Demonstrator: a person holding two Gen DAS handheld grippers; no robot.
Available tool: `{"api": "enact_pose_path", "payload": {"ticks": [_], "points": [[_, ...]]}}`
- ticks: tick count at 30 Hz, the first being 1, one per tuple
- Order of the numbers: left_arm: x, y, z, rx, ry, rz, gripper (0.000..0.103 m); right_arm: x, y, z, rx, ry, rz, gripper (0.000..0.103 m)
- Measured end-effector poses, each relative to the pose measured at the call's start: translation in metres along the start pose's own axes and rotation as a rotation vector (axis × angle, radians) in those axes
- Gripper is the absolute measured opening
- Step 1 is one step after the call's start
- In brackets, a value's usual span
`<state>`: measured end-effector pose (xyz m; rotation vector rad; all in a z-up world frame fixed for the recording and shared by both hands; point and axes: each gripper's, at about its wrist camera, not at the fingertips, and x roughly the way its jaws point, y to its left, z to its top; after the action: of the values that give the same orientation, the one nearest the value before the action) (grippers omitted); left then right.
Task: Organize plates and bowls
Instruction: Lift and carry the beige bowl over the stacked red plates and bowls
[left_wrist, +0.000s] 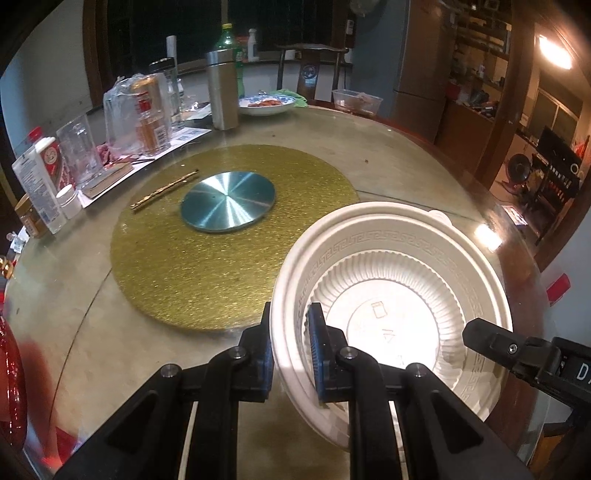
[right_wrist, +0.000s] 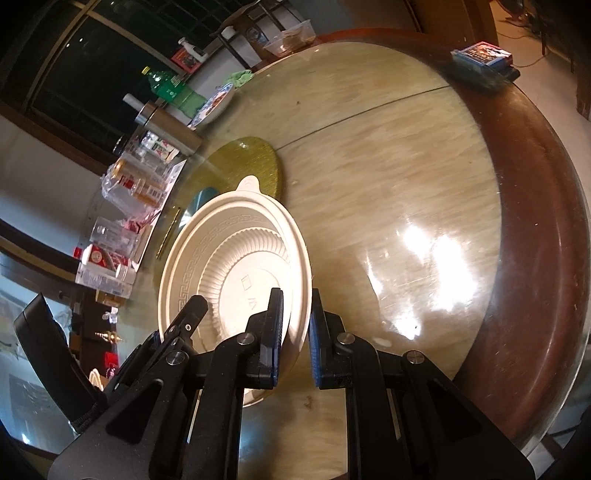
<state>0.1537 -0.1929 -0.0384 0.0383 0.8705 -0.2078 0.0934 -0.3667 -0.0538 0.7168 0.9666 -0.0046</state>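
Note:
A cream plastic bowl (left_wrist: 399, 280) with a ribbed inside and a key-pattern rim is held tilted above the round table. My left gripper (left_wrist: 291, 350) is shut on its near-left rim, one finger outside and one inside. My right gripper (right_wrist: 295, 332) is shut on the rim at the other side; it shows at the lower right of the left wrist view (left_wrist: 517, 350). In the right wrist view the bowl (right_wrist: 236, 266) stands on edge, with the left gripper's finger (right_wrist: 188, 314) on its lower left rim.
A gold round mat (left_wrist: 221, 236) with a steel disc (left_wrist: 228, 201) lies at the table's middle. Bottles, jars and glasses (left_wrist: 140, 110) crowd the far left. A blue-patterned dish with food (left_wrist: 266, 104) and a clear container (left_wrist: 356, 101) stand at the back. A box (right_wrist: 484, 55) sits on the dark wooden rim (right_wrist: 535, 206).

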Motion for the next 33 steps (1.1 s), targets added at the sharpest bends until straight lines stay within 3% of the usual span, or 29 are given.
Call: {"api": "enact_pose_path", "payload": {"ticks": [18, 33], "points": [[-0.02, 0.063, -0.015, -0.091, -0.037, 0.059, 0.015, 0.02, 0.052, -0.028, -0.107, 0.031, 0.058, 0.012], [-0.034, 0.093, -0.026, -0.136, -0.052, 0.063, 0.016, 0.021, 0.079, -0.047, -0.175, 0.038, 0.076, 0.012]]}}
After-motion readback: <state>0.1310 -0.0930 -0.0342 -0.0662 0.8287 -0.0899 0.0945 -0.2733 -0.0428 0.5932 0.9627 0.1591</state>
